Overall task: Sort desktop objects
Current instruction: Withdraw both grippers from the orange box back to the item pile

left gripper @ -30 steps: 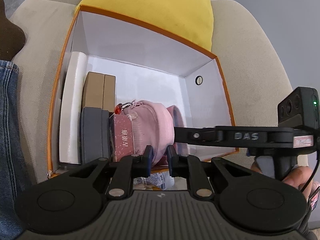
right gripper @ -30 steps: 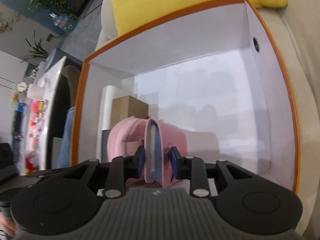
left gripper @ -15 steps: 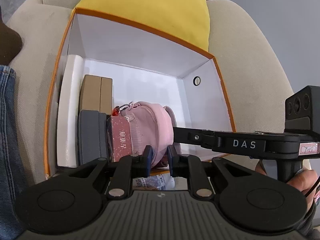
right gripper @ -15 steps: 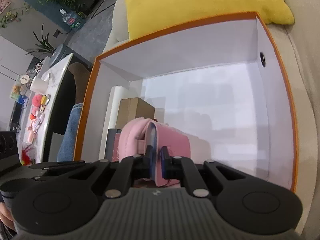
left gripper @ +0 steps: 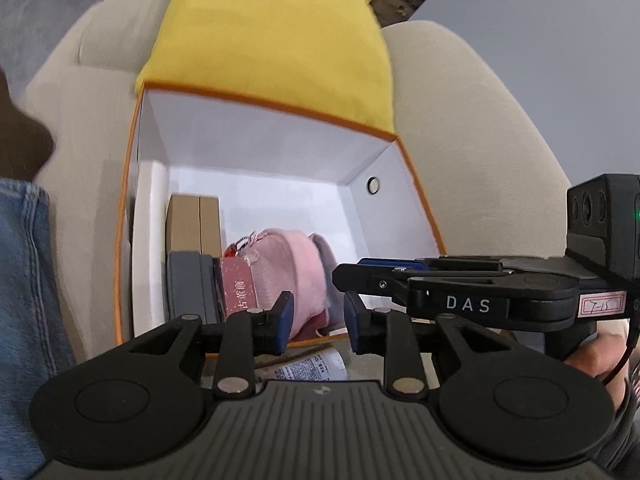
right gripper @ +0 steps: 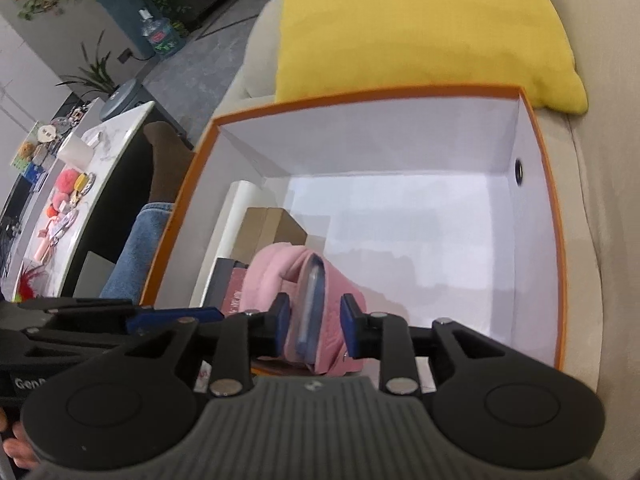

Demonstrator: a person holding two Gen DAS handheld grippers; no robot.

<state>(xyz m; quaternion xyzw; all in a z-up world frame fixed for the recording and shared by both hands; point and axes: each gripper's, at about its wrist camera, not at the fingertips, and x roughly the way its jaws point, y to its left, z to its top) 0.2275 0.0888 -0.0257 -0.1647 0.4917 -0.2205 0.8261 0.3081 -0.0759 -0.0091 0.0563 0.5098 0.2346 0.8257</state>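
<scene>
An orange-edged white box (left gripper: 360, 160) (right gripper: 536, 208) sits on a beige sofa. Inside lie a pink cap (left gripper: 296, 268) (right gripper: 280, 276), a red packet (left gripper: 238, 288), a grey case (left gripper: 186, 284), a brown carton (left gripper: 194, 220) and a white roll (left gripper: 150, 240). My left gripper (left gripper: 316, 316) is open and empty over the box's near edge. My right gripper (right gripper: 314, 328) is open above the near edge, its jaws apart on either side of the cap's brim, not touching it. It also shows in the left wrist view (left gripper: 352, 272).
A yellow cushion (left gripper: 272, 40) (right gripper: 420, 28) leans behind the box. A printed packet (left gripper: 308, 366) lies on the sofa before the box. A jeans-clad leg (left gripper: 24, 280) is at the left. A table with small items (right gripper: 68, 184) stands beyond the sofa.
My right gripper has opened, let go of the cap's brim and pulled back and up. The cap rests in the box. My left gripper has drawn back and opened a little wider.
</scene>
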